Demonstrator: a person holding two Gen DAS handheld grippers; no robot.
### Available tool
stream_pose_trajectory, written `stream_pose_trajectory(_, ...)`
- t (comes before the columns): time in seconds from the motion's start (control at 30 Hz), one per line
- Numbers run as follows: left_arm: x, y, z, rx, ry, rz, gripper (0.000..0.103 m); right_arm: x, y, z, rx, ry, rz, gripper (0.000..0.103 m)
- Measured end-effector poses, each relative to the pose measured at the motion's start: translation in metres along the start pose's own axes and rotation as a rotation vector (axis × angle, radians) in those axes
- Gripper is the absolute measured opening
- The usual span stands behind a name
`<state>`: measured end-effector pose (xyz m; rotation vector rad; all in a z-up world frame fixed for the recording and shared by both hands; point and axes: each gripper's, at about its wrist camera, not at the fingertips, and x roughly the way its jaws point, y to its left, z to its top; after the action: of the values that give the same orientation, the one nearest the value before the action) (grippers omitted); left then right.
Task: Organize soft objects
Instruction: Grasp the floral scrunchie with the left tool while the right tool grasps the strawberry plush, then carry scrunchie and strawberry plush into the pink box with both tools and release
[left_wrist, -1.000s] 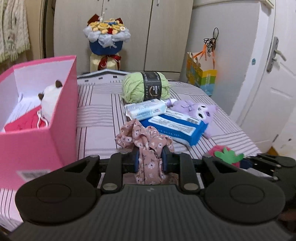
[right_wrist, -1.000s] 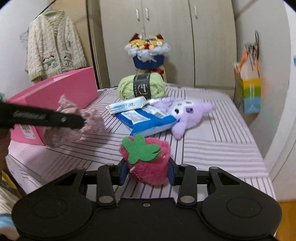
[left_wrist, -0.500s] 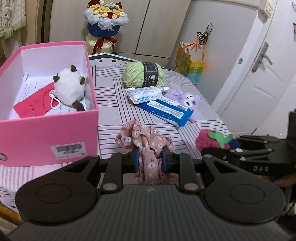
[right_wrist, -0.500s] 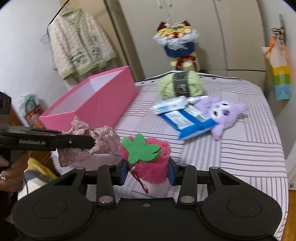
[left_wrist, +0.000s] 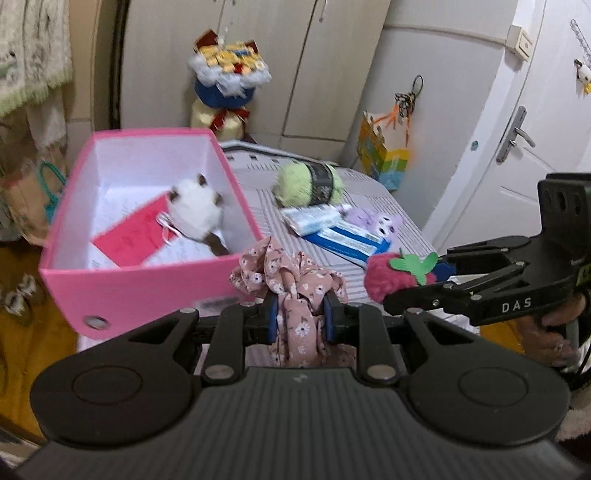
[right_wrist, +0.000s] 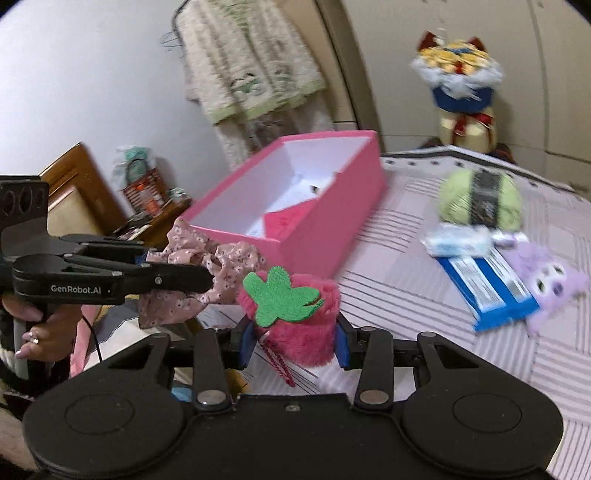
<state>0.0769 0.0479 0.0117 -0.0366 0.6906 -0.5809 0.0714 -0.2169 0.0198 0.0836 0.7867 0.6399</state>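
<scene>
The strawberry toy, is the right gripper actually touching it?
Touching. The right wrist view shows the right gripper clamped on both sides of the strawberry toy.

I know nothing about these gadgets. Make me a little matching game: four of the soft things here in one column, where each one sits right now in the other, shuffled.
Things:
1. floral scrunchie
2. strawberry plush
3. white plush
4. green yarn ball

Places:
A. inside the pink box
B. gripped by the left tongs
C. lying on the striped bed
D. gripped by the right tongs

Pairs: 1-B, 2-D, 3-A, 4-C
</scene>
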Motion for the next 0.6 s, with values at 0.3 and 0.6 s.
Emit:
stream_pose_trajectory(0.3,-0.027,0.023,0.028,0.027,-0.056,0.05,0.022,0.011,0.032,0.053,-0.125,-0.038,0.042,0.047)
stream_pose_trajectory(0.6,0.008,0.073,0.068,-0.041,-0.081,0.12,0.022,0.061,0.049,0.092,-0.354,-0.176,-0.041,0.047)
